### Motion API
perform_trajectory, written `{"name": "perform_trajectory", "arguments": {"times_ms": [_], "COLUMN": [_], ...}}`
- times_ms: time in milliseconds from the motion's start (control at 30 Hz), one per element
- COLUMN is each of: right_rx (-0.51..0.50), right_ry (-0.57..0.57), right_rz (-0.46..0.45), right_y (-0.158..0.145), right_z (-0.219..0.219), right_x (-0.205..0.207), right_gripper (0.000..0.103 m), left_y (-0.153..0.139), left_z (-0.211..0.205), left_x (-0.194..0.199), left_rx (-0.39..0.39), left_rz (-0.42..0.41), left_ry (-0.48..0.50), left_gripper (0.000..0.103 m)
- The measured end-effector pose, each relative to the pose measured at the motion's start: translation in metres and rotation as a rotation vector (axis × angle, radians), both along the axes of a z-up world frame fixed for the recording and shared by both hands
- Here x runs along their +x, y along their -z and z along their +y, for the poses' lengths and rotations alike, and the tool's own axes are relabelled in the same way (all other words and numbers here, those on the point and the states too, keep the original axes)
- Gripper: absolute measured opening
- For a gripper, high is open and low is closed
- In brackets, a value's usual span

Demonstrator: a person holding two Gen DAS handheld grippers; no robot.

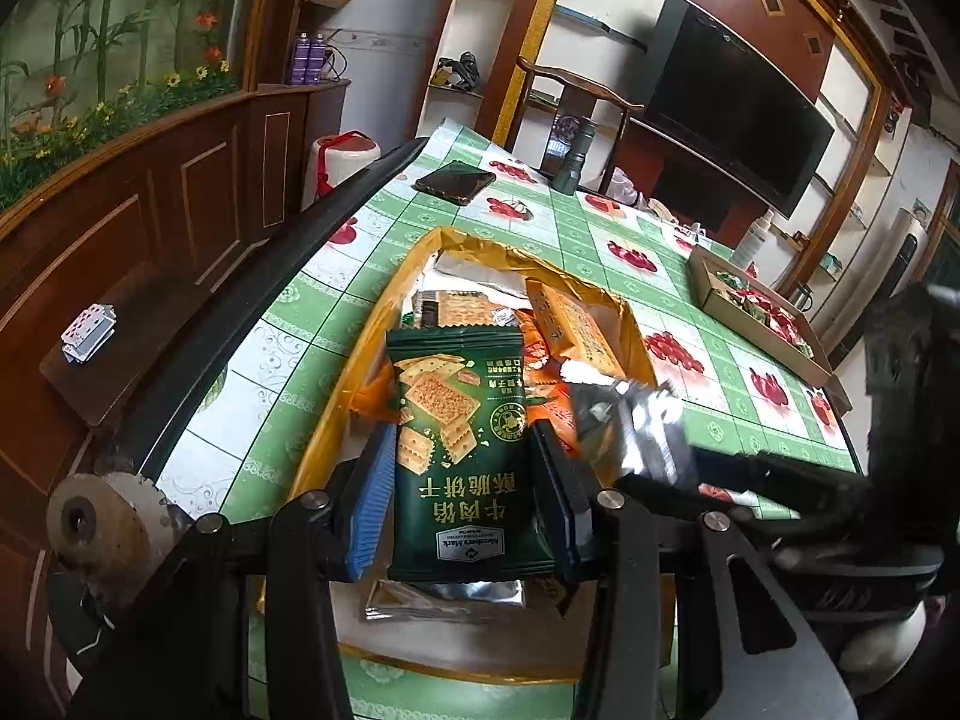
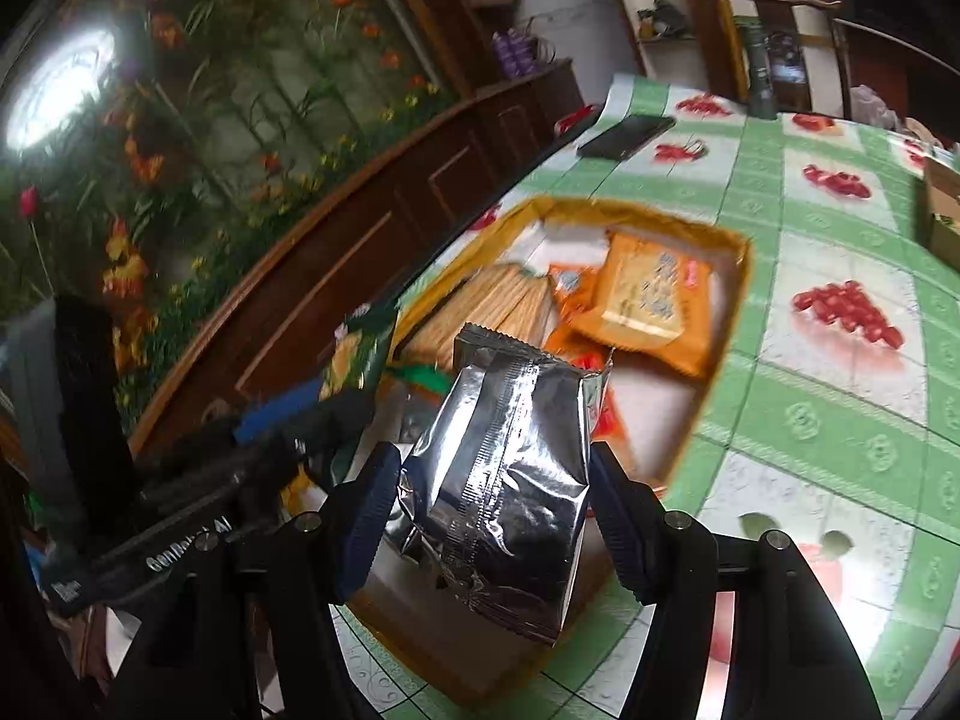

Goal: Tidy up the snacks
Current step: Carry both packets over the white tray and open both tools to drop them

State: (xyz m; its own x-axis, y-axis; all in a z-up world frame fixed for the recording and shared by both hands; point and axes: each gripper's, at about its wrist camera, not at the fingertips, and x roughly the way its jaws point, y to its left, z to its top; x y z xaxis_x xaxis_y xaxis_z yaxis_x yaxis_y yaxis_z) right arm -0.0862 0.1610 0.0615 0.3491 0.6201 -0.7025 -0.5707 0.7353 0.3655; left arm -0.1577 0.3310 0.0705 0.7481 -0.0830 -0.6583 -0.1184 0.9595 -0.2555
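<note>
My left gripper [image 1: 465, 468] is shut on a dark green cracker packet [image 1: 459, 420] and holds it above the gold tray [image 1: 336, 414]. My right gripper [image 2: 495, 498] is shut on a silver foil packet [image 2: 504, 480], back side up, over the same tray [image 2: 729, 306]; this packet also shows in the left wrist view [image 1: 630, 426]. The tray holds orange snack packets [image 2: 651, 300], another cracker packet [image 1: 459, 306] and a silver packet [image 1: 444, 600]. The green packet [image 2: 360, 354] and left gripper show at the left of the right wrist view.
The table [image 1: 288, 324] has a green checked cloth with red fruit. A black phone [image 1: 455, 181] and a dark flashlight [image 1: 576, 159] lie at the far end. A cardboard box of small sweets [image 1: 759, 306] stands to the right. A wooden chair [image 1: 570, 108] and cabinets surround it.
</note>
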Motion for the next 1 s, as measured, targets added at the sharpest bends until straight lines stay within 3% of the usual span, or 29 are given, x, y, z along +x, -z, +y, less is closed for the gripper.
{"name": "perform_trajectory", "arguments": {"times_ms": [300, 533, 700, 833, 900, 1000], "right_rx": [-0.106, -0.046, 0.023, 0.059, 0.081, 0.138], "right_ry": [0.042, 0.050, 0.089, 0.123, 0.125, 0.091], "right_rz": [-0.027, 0.007, -0.025, -0.062, -0.070, 0.004], "right_y": [0.009, 0.009, -0.008, -0.018, -0.019, -0.012], "right_z": [0.015, 0.011, -0.009, -0.021, -0.025, -0.022], "right_x": [0.030, 0.040, 0.030, 0.019, 0.014, 0.019], "right_gripper": [0.064, 0.067, 0.068, 0.069, 0.069, 0.069], "left_y": [0.018, 0.022, 0.014, 0.000, -0.008, -0.017], "left_z": [0.004, 0.002, -0.003, -0.011, -0.014, -0.017], "left_x": [0.012, 0.018, 0.011, 0.001, -0.005, -0.011], "left_rx": [-0.037, -0.066, -0.073, -0.034, -0.009, 0.033], "left_rz": [0.039, 0.049, 0.024, -0.007, -0.030, -0.058], "left_ry": [0.005, 0.019, 0.022, 0.009, -0.004, -0.021], "left_gripper": [0.042, 0.050, 0.057, 0.058, 0.065, 0.069]}}
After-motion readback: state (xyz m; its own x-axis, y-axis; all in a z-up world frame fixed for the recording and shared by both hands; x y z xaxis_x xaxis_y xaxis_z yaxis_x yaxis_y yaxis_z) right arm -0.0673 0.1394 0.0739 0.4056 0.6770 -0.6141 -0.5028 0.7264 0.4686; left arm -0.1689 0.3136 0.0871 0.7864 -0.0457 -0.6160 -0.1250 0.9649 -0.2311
